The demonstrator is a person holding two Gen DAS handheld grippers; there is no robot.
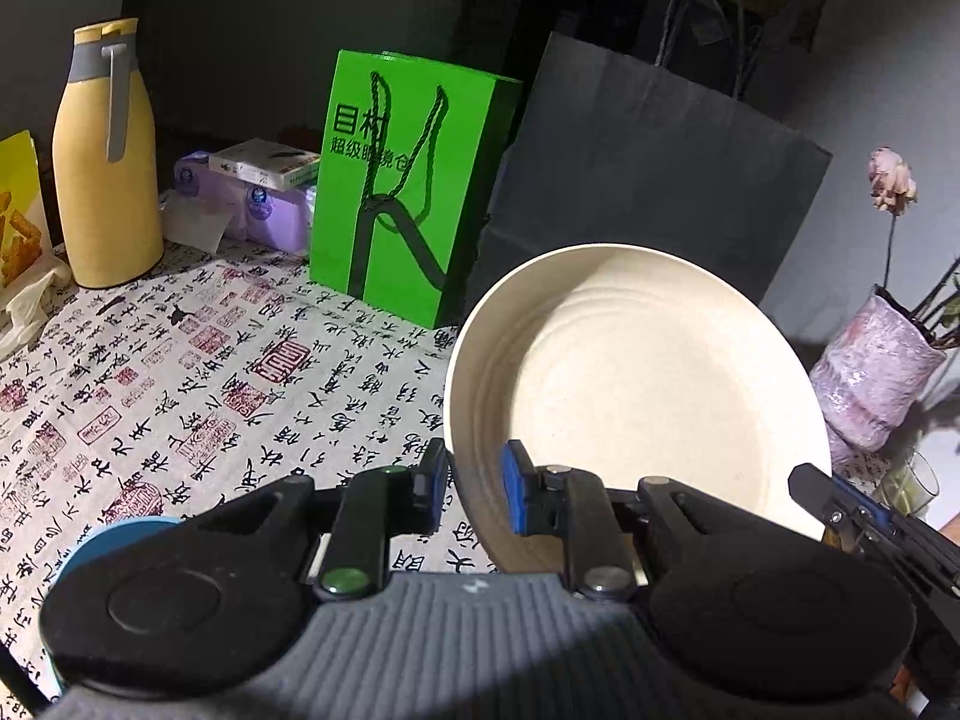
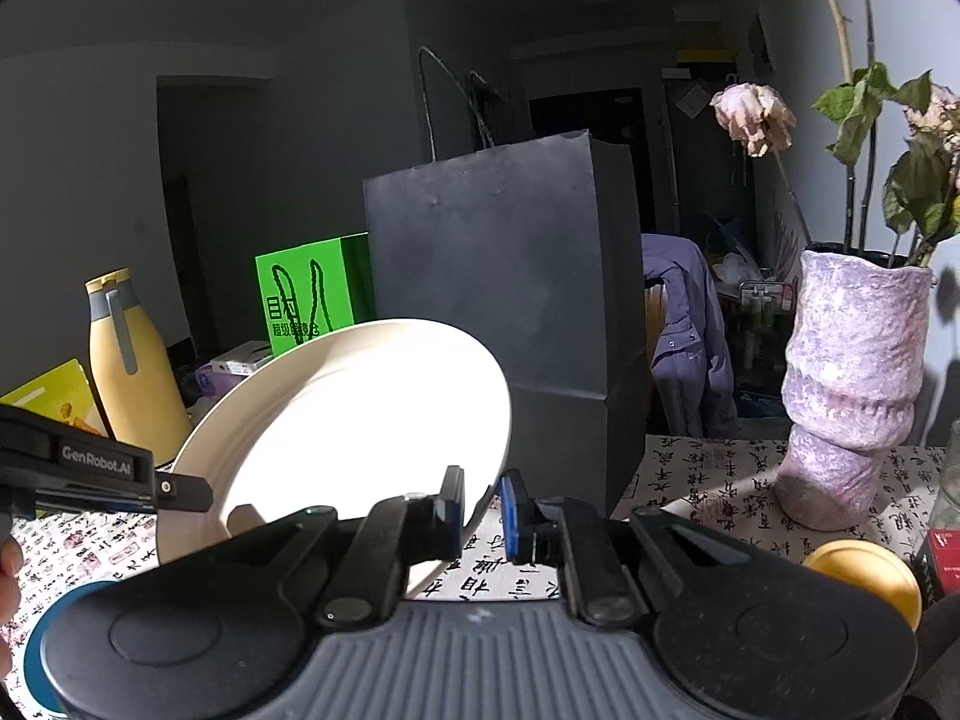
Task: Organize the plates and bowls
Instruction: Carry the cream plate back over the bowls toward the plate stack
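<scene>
A cream plate (image 1: 642,384) is held tilted above the table, gripped at both edges. My left gripper (image 1: 477,495) is shut on the plate's left rim. In the right wrist view my right gripper (image 2: 483,507) is shut on the right rim of the same plate (image 2: 360,426). The right gripper's fingers (image 1: 840,498) show at the plate's far edge in the left wrist view, and the left gripper's fingers (image 2: 180,489) show at the plate's left in the right wrist view. A blue dish (image 1: 114,534) lies on the tablecloth at lower left, also in the right wrist view (image 2: 42,642).
A yellow bottle (image 1: 105,162), green paper bag (image 1: 408,180) and black paper bag (image 1: 648,180) stand at the back. A purple vase (image 2: 846,384) with dried flowers stands at the right. A gold lid (image 2: 870,582) and tissue packs (image 1: 258,204) lie on the calligraphy tablecloth (image 1: 180,390).
</scene>
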